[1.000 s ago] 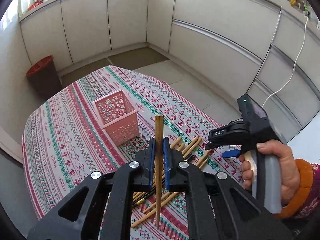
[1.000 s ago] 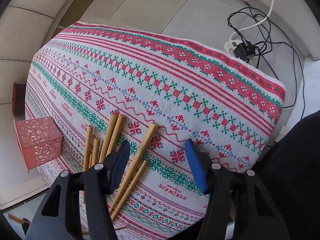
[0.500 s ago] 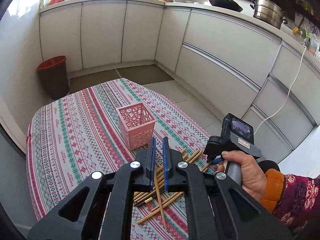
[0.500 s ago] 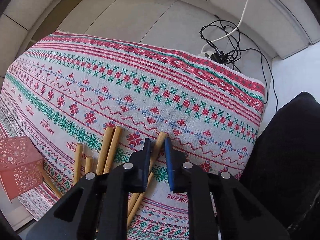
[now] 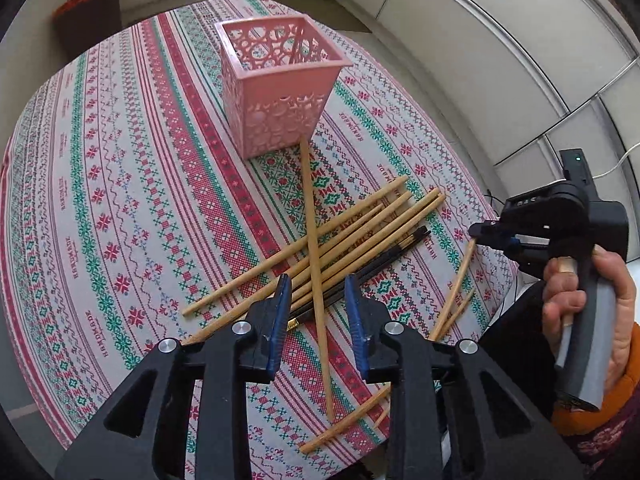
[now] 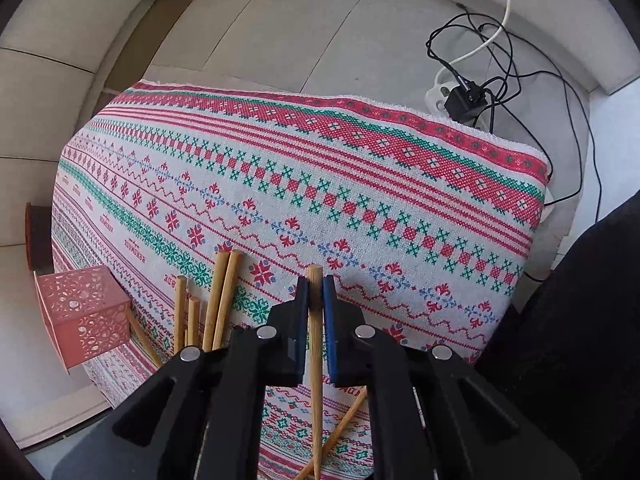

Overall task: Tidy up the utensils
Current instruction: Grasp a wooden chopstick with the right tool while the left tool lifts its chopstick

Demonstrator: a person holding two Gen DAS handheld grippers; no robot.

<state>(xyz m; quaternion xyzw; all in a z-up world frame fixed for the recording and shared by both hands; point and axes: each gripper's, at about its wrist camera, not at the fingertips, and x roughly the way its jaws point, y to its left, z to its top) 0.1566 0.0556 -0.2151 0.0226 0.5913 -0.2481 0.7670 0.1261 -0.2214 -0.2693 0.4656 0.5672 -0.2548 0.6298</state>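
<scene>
A pink openwork basket (image 5: pixel 280 80) stands upright on the patterned tablecloth (image 5: pixel 100 200). One wooden chopstick (image 5: pixel 314 264) lies loose across a pile of wooden and black chopsticks (image 5: pixel 360 232), its far tip against the basket's base. My left gripper (image 5: pixel 314 312) is open above it, holding nothing. My right gripper (image 6: pixel 316 292) is shut on a wooden chopstick (image 6: pixel 315 340); it also shows in the left wrist view (image 5: pixel 494 234) at the table's right edge. The basket shows in the right wrist view (image 6: pixel 84 312) at the left.
More chopsticks (image 6: pixel 216 300) lie left of my right gripper. A power strip with tangled cables (image 6: pixel 464 96) lies on the floor beyond the table's far edge. A red bin (image 5: pixel 88 12) stands on the floor past the table. Cabinets line the walls.
My left gripper has opened and let its chopstick fall onto the pile, then tilted down closer to the table. My right gripper closed on a chopstick and has lifted it.
</scene>
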